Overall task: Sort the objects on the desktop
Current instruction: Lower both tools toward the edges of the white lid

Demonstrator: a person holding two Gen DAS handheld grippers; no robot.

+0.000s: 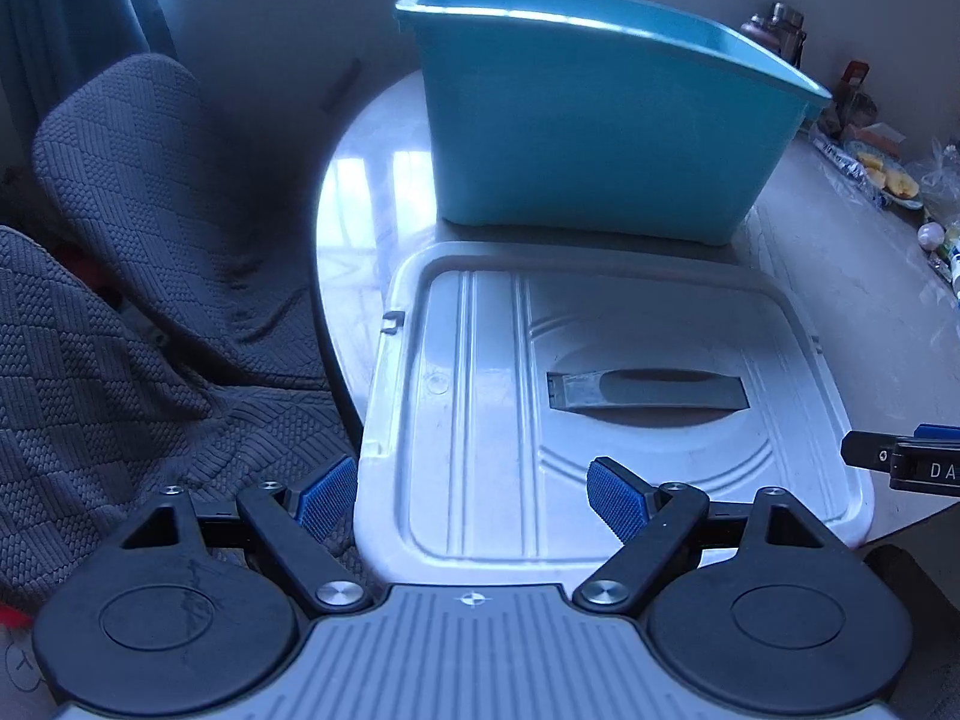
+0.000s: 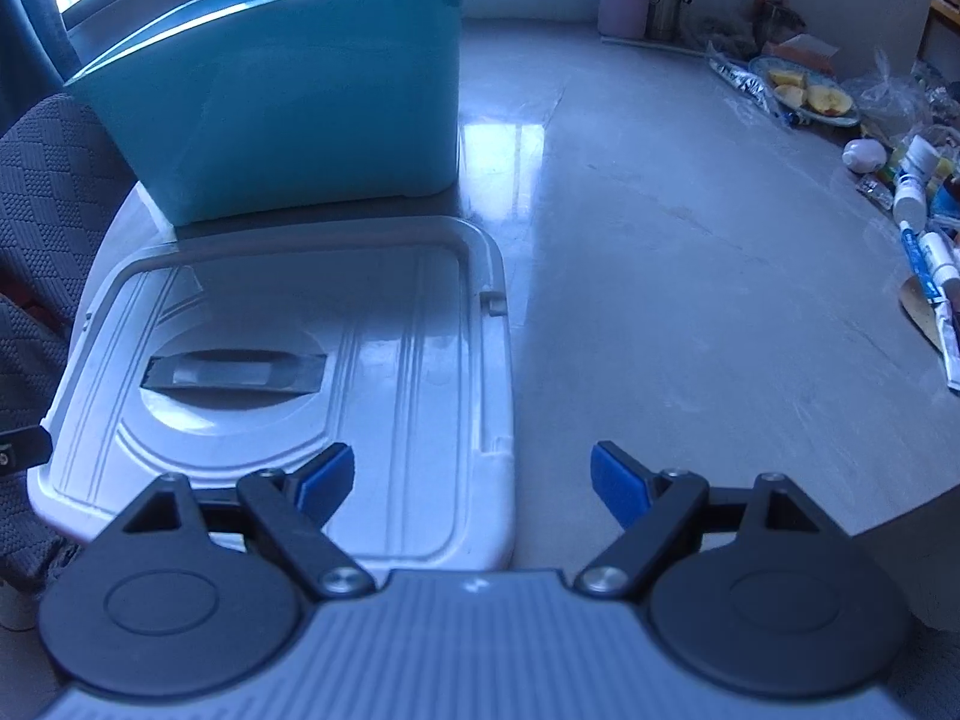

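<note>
Jaws: left gripper (image 1: pixel 471 495) and right gripper (image 2: pixel 471 480) both wide apart, holding nothing.
Bin: blue tub (image 1: pixel 588 132) at 12 o'clock, its white lid (image 1: pixel 600 396) lying off, just before it.
Clutter: tubes and bottles (image 2: pixel 918 228) at 3 o'clock on the surface (image 2: pixel 690 300).
Progress: apparently nothing sorted yet.

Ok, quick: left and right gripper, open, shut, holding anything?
Left gripper: open, holding nothing, over the left edge of the white bin lid.
Right gripper: open, holding nothing, over the lid's right edge.
</note>
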